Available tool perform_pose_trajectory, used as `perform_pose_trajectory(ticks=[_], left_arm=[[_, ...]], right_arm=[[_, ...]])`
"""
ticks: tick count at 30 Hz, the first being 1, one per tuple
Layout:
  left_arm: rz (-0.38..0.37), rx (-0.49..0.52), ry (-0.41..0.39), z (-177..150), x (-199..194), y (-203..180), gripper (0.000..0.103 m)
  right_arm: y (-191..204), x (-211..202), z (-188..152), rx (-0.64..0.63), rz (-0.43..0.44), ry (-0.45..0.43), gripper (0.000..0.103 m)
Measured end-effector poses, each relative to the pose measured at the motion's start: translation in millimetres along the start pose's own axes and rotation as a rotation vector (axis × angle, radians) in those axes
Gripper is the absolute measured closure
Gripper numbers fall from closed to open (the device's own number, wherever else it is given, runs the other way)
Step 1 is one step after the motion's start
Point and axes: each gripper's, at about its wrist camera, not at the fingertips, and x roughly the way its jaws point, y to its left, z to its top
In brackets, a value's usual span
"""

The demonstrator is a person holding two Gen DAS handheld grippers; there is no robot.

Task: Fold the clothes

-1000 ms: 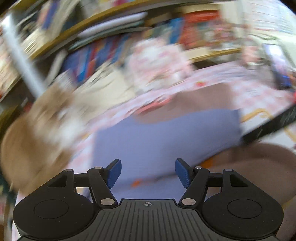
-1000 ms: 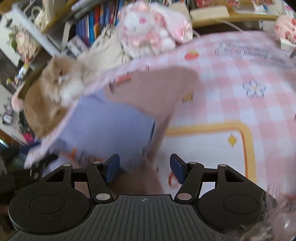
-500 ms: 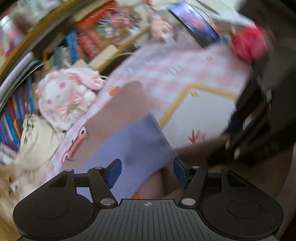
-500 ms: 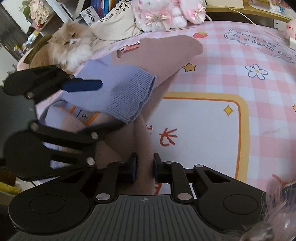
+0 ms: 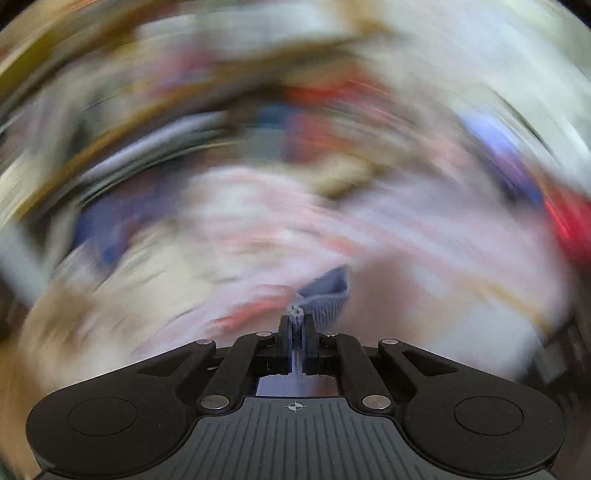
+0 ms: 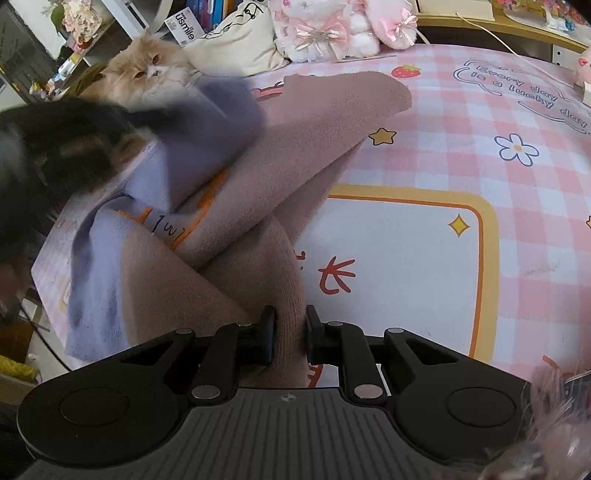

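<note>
The left gripper (image 5: 295,332) has its jaws clamped on the ribbed lilac cuff (image 5: 327,295) of the sweater (image 6: 236,192); everything beyond is motion-blurred. The right gripper (image 6: 289,334) pinches a brown fold of the same sweater, which lies crumpled on the pink checked worktop (image 6: 461,147). A ginger cat (image 6: 147,74) sits beyond it, beside a pink plush toy (image 6: 332,29).

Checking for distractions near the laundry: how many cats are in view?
1. The cat sits at the bed's far left edge, behind the sweater. Left view is too blurred to show others.
</note>
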Motion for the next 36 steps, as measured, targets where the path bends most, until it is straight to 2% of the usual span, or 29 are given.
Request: perform_pose_trajectory(ticks=[3,4,7,10,11,13,15,17,19,21,23,26,27,28,31,33,34,36], left_arm=[[0.201,-0.302,-0.031,-7.7,-26.0,105.5,0.097],[0.269,-0.359,-0.026,-15.1,-35.0,134.0,0.097],[0.532,-0.442,0.052,-49.8,-59.0,207.4,0.095],[0.748,-0.563,0.307,-95.1,-63.6,258.3,0.08],[0.77,-0.589,0.345,-105.1,-65.5,261.6,0.078],[0.709,-0.643,0.342,-126.9,-72.9,253.0,0.072],[0.527,-0.704,0.331,-143.8,-69.7,233.9,0.054],[0.351,-0.731,0.339,-153.7,-58.8,213.2,0.053],[0.222,-0.708,0.357,-156.8,-43.1,189.9,0.049],[0.156,-0.655,0.39,-151.2,-24.6,172.6,0.045],[0.135,-0.602,0.421,-148.0,-16.0,163.4,0.045],[0.103,-0.566,0.45,-144.8,5.8,155.3,0.046],[0.088,-0.557,0.454,-144.6,8.7,152.4,0.043],[0.072,-0.548,0.458,-144.5,11.5,149.4,0.043],[0.023,-0.527,0.445,-138.2,14.8,140.5,0.046],[0.004,-0.542,0.434,-136.7,15.6,139.9,0.05],[-0.007,-0.56,0.429,-136.4,16.0,140.5,0.05],[-0.013,-0.583,0.427,-135.7,15.2,140.0,0.05]], right_arm=[[3.5,2.2,1.5,-0.004,-0.008,-0.002,0.088],[4.6,3.0,1.8,-0.004,-0.011,-0.004,0.088],[7.9,4.1,2.6,0.002,-0.018,-0.005,0.088],[10.7,5.2,3.4,0.012,-0.024,-0.006,0.088],[11.6,5.6,3.6,0.016,-0.026,-0.007,0.088],[14.0,6.7,4.1,0.025,-0.032,-0.006,0.088],[16.5,7.9,4.6,0.035,-0.037,-0.004,0.088],[18.5,9.1,5.9,0.047,-0.045,-0.003,0.088],[17.4,9.9,7.1,0.07,-0.053,-0.007,0.092],[13.4,9.0,8.7,0.105,-0.066,-0.033,0.095],[13.7,1.8,14.9,0.104,-0.11,-0.096,0.096],[29.5,-26.7,36.6,0.022,-0.246,-0.286,0.097],[34.8,-36.2,43.9,-0.006,-0.291,-0.35,0.097],[44.1,-46.4,47.1,-0.04,-0.285,-0.395,0.097],[83.3,-78.9,45.7,-0.16,-0.124,-0.48,0.097],[90.3,-74.9,40.1,-0.152,-0.038,-0.429,0.097],[85.4,-65.0,36.0,-0.119,-0.053,-0.389,0.097],[69.1,-44.4,28.3,-0.041,-0.152,-0.32,0.097]])
